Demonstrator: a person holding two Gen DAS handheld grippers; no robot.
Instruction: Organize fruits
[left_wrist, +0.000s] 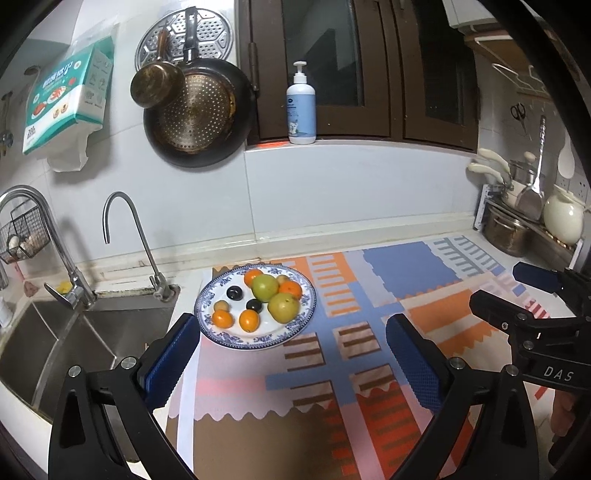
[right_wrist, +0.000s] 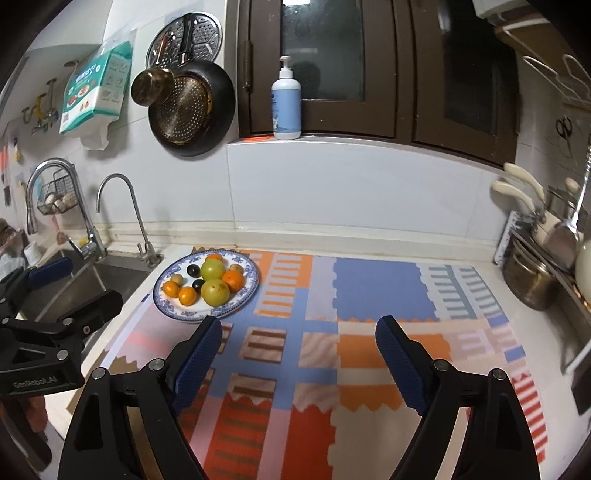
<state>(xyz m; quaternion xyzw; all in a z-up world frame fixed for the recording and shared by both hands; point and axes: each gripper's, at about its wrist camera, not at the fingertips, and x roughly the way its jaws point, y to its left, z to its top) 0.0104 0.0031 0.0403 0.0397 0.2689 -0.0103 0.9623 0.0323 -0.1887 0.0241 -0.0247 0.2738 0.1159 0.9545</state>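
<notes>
A blue-and-white patterned plate (left_wrist: 303, 320) (right_wrist: 248, 291) sits at the left end of a colourful mat by the sink. On it lie two green apples (left_wrist: 283, 308) (right_wrist: 215, 291), several small oranges (left_wrist: 249, 320) (right_wrist: 187, 295), two dark plums (left_wrist: 234, 292) (right_wrist: 192, 270) and small tan fruits (left_wrist: 222, 305). My left gripper (left_wrist: 291, 347) is open and empty, held above the mat just in front of the plate. My right gripper (right_wrist: 297, 343) is open and empty, over the mat to the right of the plate. Each gripper also shows in the other's view: the right gripper (left_wrist: 517, 291), the left gripper (right_wrist: 79, 282).
A steel sink (left_wrist: 55, 343) with two taps (left_wrist: 122, 236) lies left of the plate. Pans (left_wrist: 195, 110) hang on the wall. A soap bottle (left_wrist: 301, 107) stands on the window ledge. Pots and utensils (left_wrist: 517, 218) (right_wrist: 535, 269) crowd the right end of the counter.
</notes>
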